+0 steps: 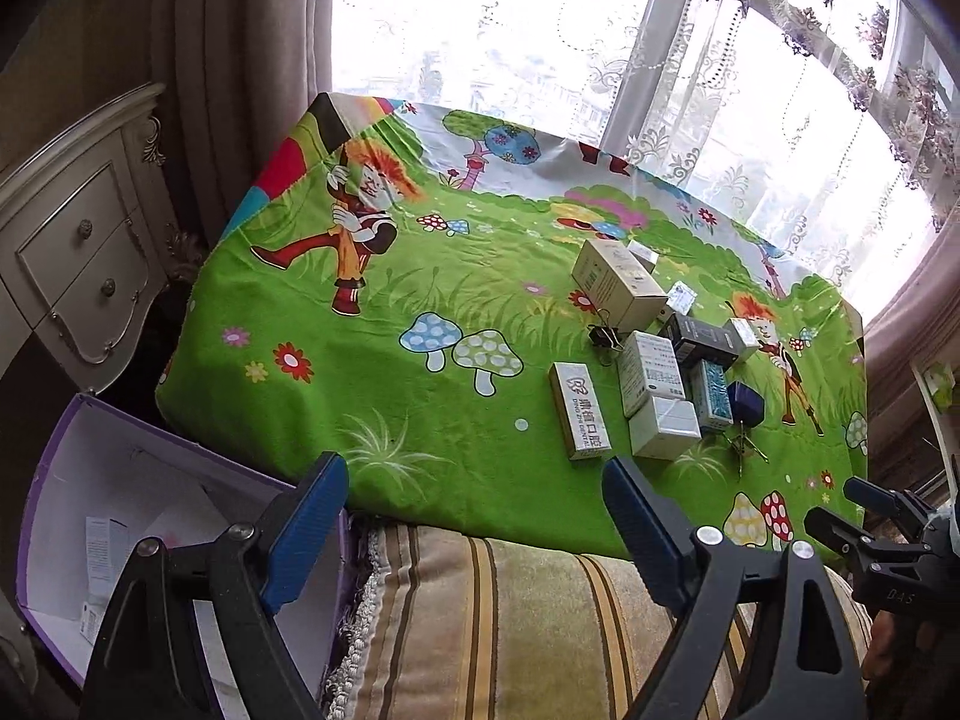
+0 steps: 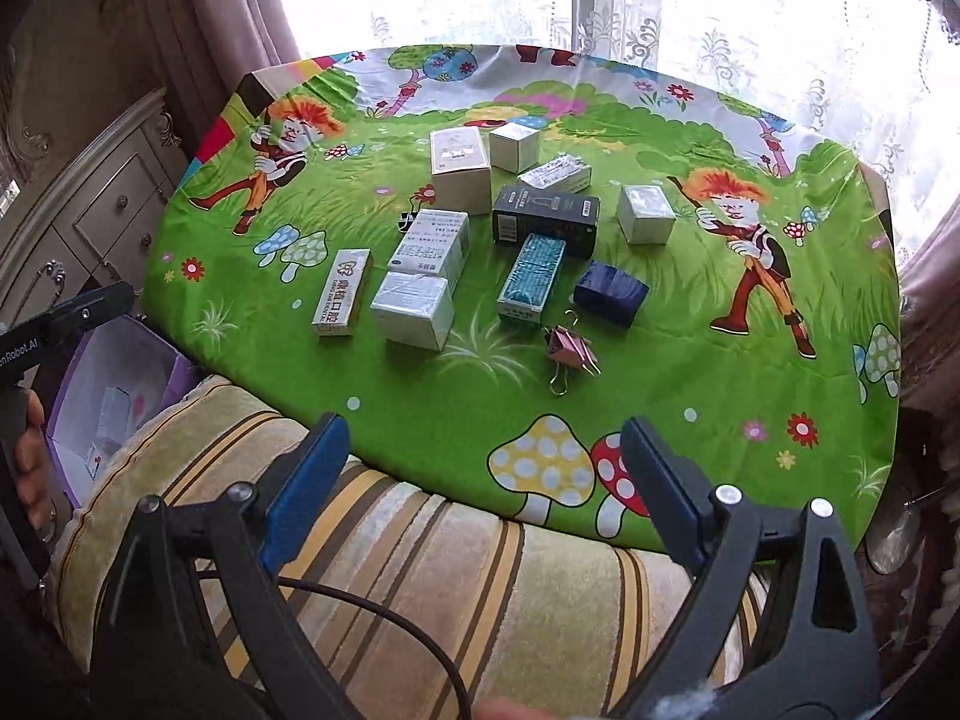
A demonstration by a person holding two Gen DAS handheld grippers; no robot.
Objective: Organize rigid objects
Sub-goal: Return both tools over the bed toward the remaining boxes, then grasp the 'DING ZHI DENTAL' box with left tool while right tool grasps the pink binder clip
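Left gripper point(image 1: 474, 516) angled downward, jaws spread wide and empty, right gripper point(image 2: 483, 474) tilted down too, jaws wide apart, nothing between them, a hand point(image 2: 27, 456) wrapped round the left handle

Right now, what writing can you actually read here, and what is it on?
"DING ZHI DENTAL": white box, under Chinese characters I cannot make out.
"nRobot.AI": left gripper, start cut off.
"DAS": right gripper.
Print on the other boxes, black box included: too small to read.
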